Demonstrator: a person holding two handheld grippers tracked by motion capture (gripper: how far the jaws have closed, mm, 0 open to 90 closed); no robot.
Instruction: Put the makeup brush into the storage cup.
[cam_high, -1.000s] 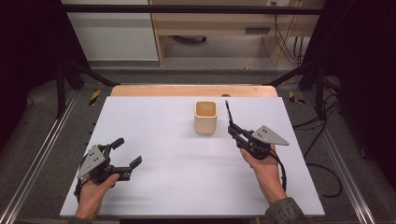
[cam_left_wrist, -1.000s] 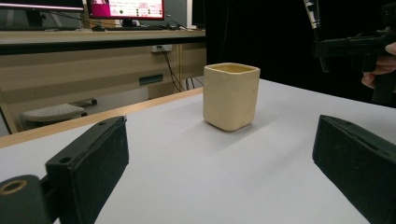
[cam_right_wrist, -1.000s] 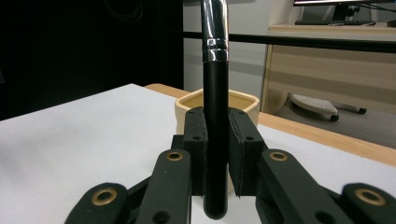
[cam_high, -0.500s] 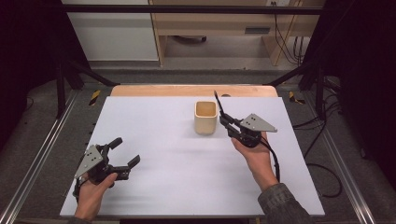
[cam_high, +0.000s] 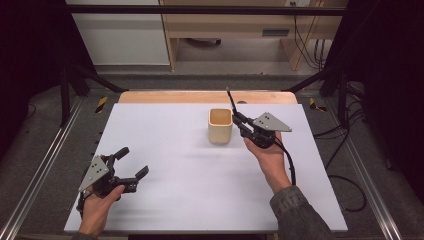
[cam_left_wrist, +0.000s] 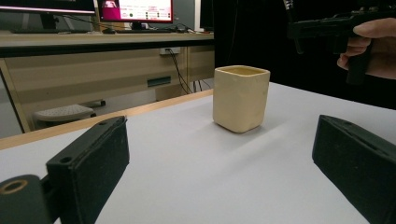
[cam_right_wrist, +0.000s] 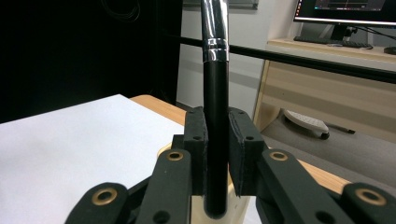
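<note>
A black brush (cam_right_wrist: 216, 116) is pinched upright between the pads of the right gripper (cam_high: 241, 121), held just beside the cup (cam_high: 220, 126), apparently a little above its rim, though the height is hard to judge. The cup is stood on the white table (cam_high: 200, 190). The left gripper (cam_high: 131, 163) is held spread open near the table's left edge.
</note>
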